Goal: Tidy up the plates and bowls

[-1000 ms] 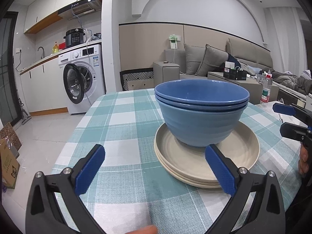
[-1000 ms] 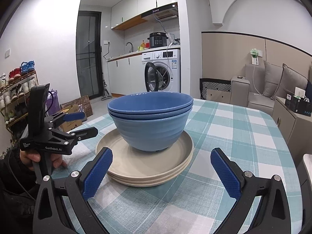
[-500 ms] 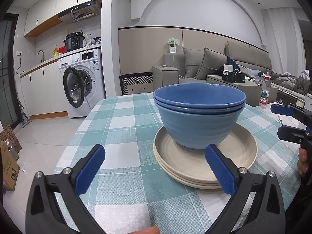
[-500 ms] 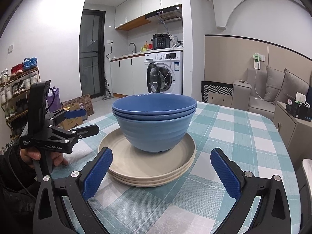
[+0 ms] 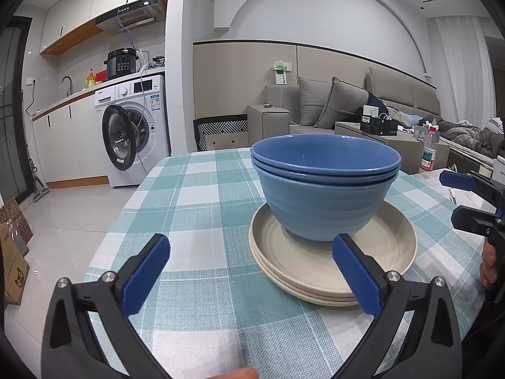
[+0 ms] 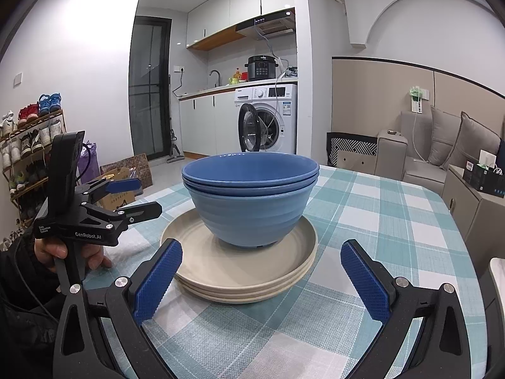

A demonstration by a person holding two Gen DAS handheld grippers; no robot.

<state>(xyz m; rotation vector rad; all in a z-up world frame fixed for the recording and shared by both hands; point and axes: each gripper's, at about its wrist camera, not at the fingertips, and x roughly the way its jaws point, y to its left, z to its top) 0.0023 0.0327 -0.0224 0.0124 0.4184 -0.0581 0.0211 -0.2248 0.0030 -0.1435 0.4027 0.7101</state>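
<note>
Open kitchen and living room under ceiling lights

A table with a teal-and-white checked cloth (image 5: 195, 195) stands near on a pale tiled floor (image 5: 63, 218). Far left, a white washing machine (image 5: 135, 129) with its door ajar sits under a counter bearing a black cooker (image 5: 121, 63); white cabinets (image 6: 240, 6) and a range hood (image 6: 268, 25) hang above. Far right, a grey sofa (image 5: 347, 104) with cushions lines a beige panelled wall (image 5: 240, 79). A shoe rack (image 6: 28, 145) stands beside a dark glass door (image 6: 148, 88).

Both grippers (image 5: 249, 273) (image 6: 262, 279) apparently empty, jaws spread
</note>
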